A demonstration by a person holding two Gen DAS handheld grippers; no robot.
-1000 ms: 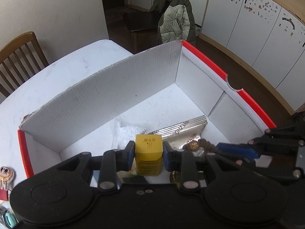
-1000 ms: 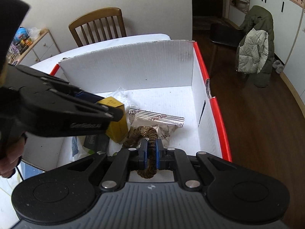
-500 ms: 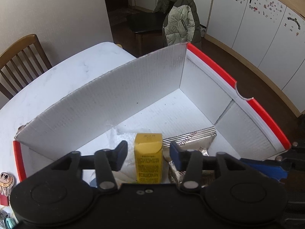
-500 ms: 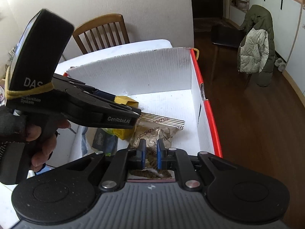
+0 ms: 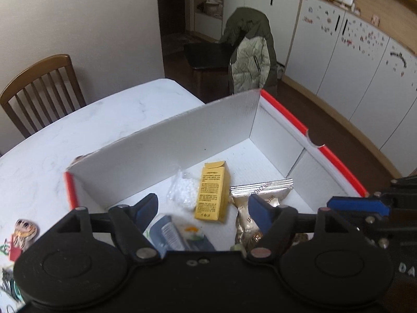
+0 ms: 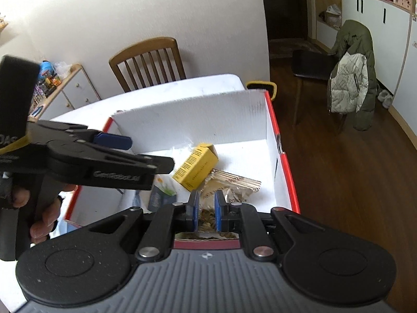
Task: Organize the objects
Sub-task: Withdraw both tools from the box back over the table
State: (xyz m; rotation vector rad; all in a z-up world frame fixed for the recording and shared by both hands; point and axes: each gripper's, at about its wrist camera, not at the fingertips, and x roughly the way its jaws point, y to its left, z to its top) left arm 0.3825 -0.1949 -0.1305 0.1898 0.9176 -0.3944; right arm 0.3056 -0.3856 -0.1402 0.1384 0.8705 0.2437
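Yellow carton (image 5: 213,192) beyond spread left gripper (image 5: 203,210)

The far half of the box (image 5: 182,140) floor lies bare and open from above. Its near half is crowded by the yellow carton (image 5: 212,193), foil packet (image 5: 260,195) and clear bag (image 5: 183,189), with tall walls all around.

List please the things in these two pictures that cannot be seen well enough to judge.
- Print on the yellow carton: too small to read in either view.
- Brown item between the right gripper fingers: right wrist view, mostly hidden by the fingers and gripper body; contact unclear.
- Blue packet: left wrist view, partly covered by the left gripper body.
- Stickers at the table edge: cut off by the frame.
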